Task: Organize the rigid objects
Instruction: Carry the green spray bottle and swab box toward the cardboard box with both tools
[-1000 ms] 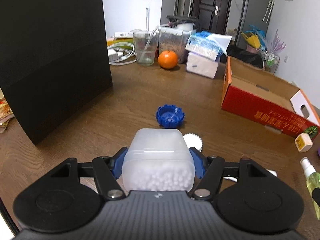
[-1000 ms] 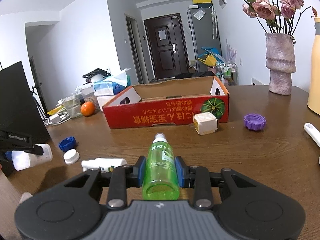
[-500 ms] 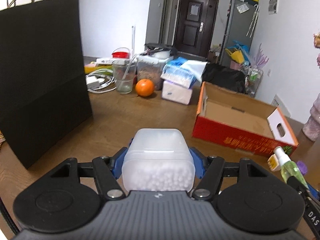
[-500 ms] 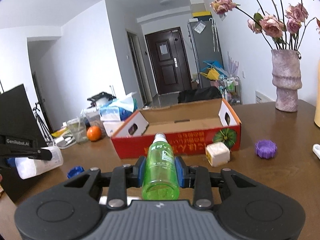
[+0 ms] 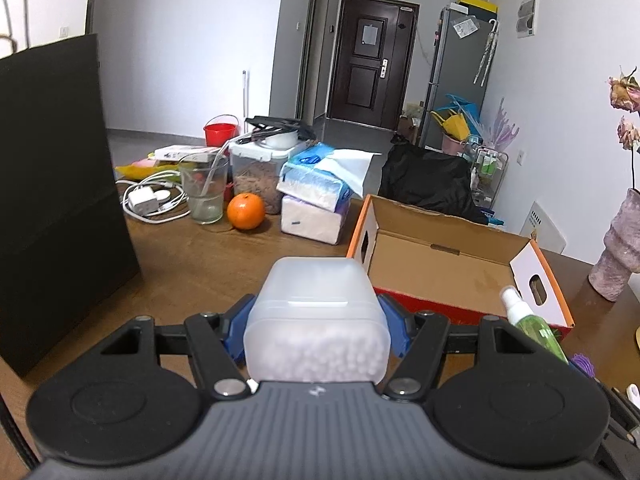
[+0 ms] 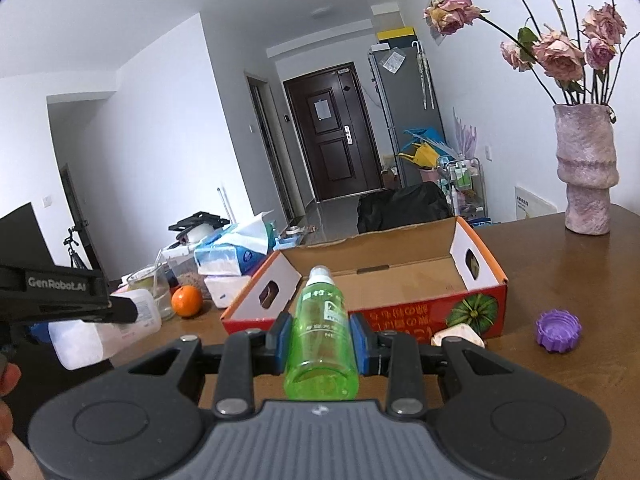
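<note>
I had the frosted tub (image 5: 316, 320) of small white beads pinched by its flat sides in the left gripper (image 5: 316, 330), fingers set fairly wide; it looked stiff, light and rattly, held above the desk (image 5: 192, 272) just short of the cardboard box (image 5: 448, 268). The right gripper (image 6: 320, 340) had its fingers narrowed on the green spray bottle (image 6: 322, 340), gripped mid-body where the smooth plastic could slip, nozzle toward the box. The box looked empty inside, open-topped.
</note>
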